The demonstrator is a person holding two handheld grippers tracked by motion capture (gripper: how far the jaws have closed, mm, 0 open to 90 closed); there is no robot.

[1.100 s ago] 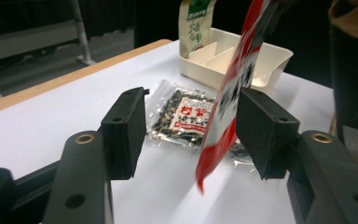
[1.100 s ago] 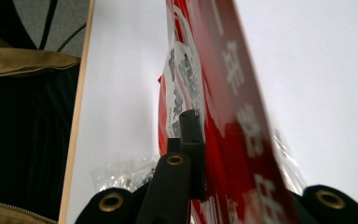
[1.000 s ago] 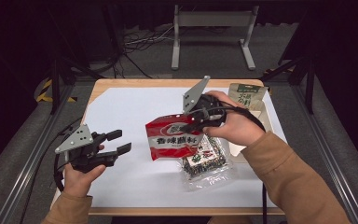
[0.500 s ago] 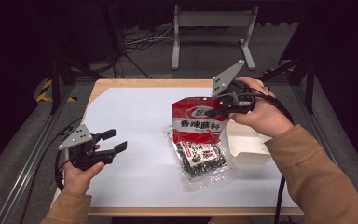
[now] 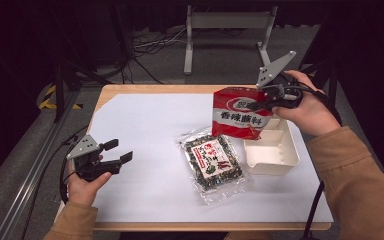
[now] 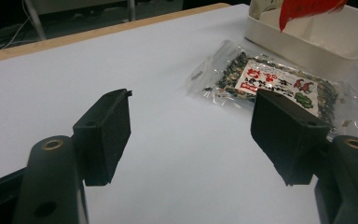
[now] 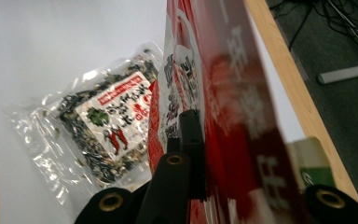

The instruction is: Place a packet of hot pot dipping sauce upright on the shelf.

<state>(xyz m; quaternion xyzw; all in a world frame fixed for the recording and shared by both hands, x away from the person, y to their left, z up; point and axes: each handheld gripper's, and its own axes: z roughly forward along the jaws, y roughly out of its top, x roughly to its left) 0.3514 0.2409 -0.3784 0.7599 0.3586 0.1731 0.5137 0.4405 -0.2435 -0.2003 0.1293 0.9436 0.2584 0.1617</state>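
Right claw [image 5: 260, 104], raised over the white tray [image 5: 272, 160], pinches the red packet [image 5: 240, 117]; left claw [image 5: 116, 152], just widened, hovers empty.

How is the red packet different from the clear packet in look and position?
The red packet is opaque; the clear packet shows dark contents under a red and white label. The red packet hangs above the white tray, pinched in the right claw; the clear packet lies flat on the table, untouched. Both carry printed labels.
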